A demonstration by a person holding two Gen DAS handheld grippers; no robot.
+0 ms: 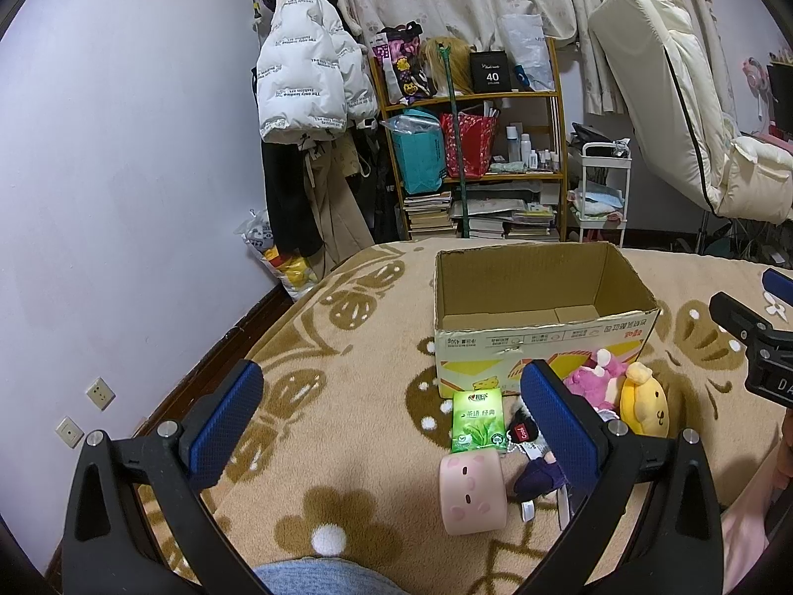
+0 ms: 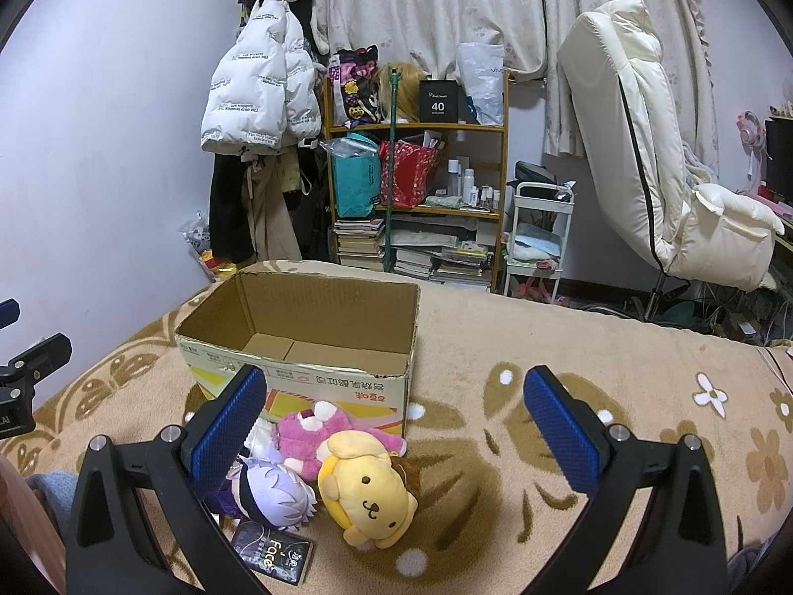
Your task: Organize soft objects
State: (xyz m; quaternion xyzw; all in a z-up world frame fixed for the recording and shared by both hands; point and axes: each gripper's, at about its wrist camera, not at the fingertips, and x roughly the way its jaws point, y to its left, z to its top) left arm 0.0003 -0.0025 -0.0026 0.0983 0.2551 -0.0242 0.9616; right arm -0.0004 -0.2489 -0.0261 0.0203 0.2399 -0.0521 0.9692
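**Soft things piled before one open box**

On the brown flowered blanket [image 2: 495,347] in front of you stands one cardboard box [image 1: 535,287], open at the top, with nothing visible inside it. Against its near wall lie the soft things: one pink plush [image 2: 317,426], one yellow dog plush [image 2: 367,491] just beside it, and one doll with pale lilac hair [image 2: 272,493] touching the yellow one. Your left view adds one pink pig-faced cushion [image 1: 473,491], one green tissue pack [image 1: 478,421] between that cushion and the box, and one small black charm [image 1: 523,429] marked "Cool". One dark packet [image 2: 275,550] printed "Face" lies nearest you, beside the doll.

Your left gripper [image 1: 391,426] hangs above the blanket with its two blue pads wide apart, holding nothing; the cushion and tissue pack sit between and below its fingers. Your right gripper [image 2: 396,431] is likewise spread wide and holds nothing, with the yellow dog plush between its fingers. Behind stand one wooden shelf [image 2: 416,129] and one white chair [image 2: 644,148].
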